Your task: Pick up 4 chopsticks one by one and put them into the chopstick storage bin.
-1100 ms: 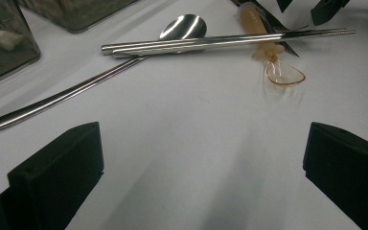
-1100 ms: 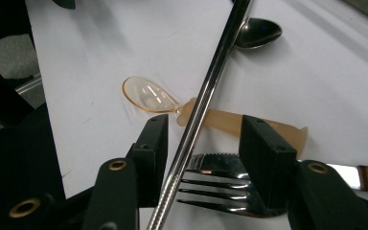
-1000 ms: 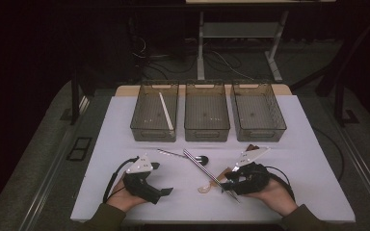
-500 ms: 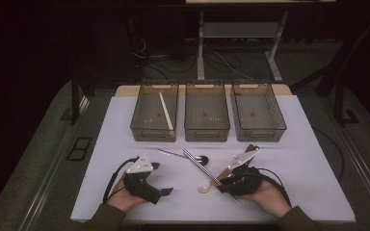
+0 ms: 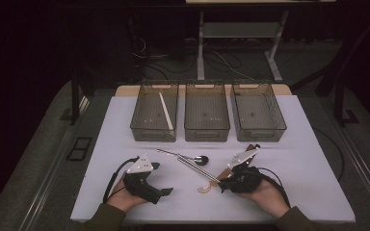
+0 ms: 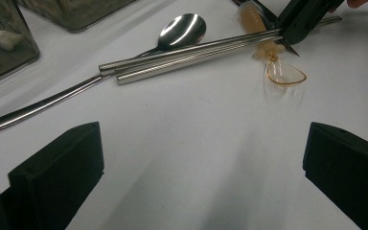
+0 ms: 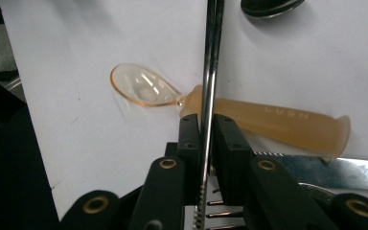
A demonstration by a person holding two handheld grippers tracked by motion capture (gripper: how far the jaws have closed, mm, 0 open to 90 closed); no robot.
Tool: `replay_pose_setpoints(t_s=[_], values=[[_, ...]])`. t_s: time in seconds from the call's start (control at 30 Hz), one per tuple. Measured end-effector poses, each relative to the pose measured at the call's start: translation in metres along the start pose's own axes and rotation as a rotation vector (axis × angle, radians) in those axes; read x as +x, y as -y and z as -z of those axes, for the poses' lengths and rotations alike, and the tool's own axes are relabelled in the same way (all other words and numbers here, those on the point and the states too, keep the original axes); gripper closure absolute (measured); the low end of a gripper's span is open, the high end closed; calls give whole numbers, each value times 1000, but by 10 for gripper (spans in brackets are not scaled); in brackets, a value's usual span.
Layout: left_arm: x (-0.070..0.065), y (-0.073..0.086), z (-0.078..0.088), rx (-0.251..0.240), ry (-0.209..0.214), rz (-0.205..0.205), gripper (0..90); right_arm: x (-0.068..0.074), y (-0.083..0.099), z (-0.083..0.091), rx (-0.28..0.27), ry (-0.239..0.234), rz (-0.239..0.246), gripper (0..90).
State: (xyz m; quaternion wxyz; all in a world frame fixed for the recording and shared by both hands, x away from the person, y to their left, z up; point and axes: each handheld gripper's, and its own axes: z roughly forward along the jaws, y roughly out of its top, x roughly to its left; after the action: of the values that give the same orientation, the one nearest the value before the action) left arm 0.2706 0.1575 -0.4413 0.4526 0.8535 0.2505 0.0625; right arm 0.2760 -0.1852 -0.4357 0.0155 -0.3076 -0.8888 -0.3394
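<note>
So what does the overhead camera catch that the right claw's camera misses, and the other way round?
High view: three grey bins, a white stick in the left one, and the left claw, open. Right gripper view: faint lettering on the amber spoon handle, and the right claw shut on the steel chopsticks. Both: amber spoon, chopsticks, metal spoon.

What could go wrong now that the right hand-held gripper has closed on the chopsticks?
1. The right hand-held gripper pinches the chopsticks near one end, so they may droop or swing when lifted.
2. They lie across the amber spoon, and lifting could drag or flick it.
3. Their far end lies by the metal spoon, which may get nudged. The left hand-held gripper is open and cannot steady anything.
</note>
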Motion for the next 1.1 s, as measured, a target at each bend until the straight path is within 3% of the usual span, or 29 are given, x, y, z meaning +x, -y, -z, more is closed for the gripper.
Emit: replay_pose_setpoints(t_s=[1.1], values=[[0, 0, 0, 0, 2, -1, 0, -4, -3, 5, -11, -16, 18, 850]])
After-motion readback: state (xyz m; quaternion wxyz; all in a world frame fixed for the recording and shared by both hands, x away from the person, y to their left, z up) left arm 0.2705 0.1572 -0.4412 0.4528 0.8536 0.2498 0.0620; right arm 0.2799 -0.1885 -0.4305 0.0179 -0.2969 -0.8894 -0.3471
